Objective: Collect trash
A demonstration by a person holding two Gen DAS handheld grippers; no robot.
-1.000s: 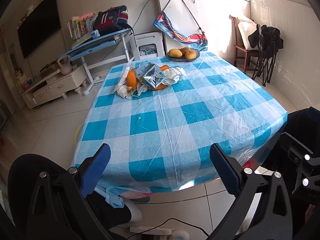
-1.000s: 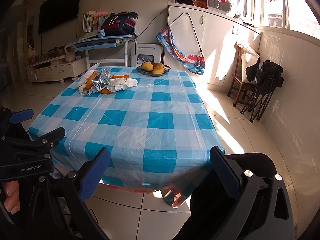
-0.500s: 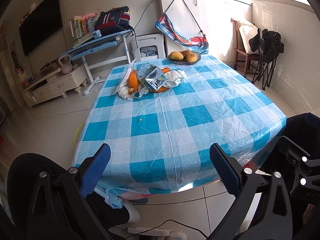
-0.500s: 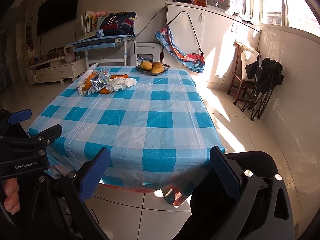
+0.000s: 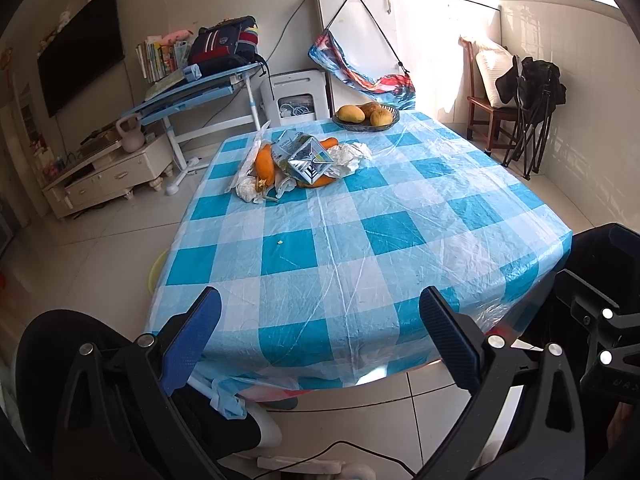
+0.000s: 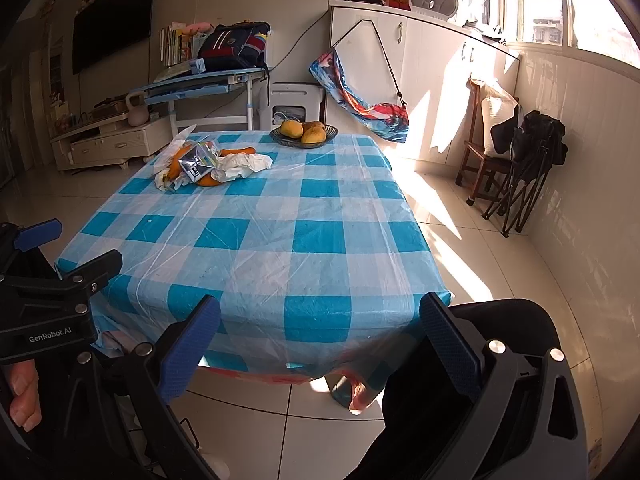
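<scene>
A heap of trash [image 5: 298,160] lies on the far left of the blue-checked table [image 5: 400,232]: orange peels, a silvery carton, crumpled white paper and a plastic bag. It also shows in the right wrist view [image 6: 208,164]. A tiny crumb [image 5: 279,243] lies nearer on the cloth. My left gripper [image 5: 320,336] is open and empty at the table's near edge. My right gripper [image 6: 320,340] is open and empty, also at the near edge, with the left gripper's fingers [image 6: 40,234] beside it at the left.
A dark bowl of mangoes [image 5: 366,116] stands at the table's far end. A blue desk [image 5: 192,92] with a backpack, a white appliance [image 5: 296,98], and a chair with a folded black stool [image 5: 528,112] surround the table. A yellow basin [image 5: 156,272] sits on the floor at the left.
Both grippers have drifted slightly forward toward the table, so it looks a little closer. Both stay open and empty. Nothing on the table has moved.
</scene>
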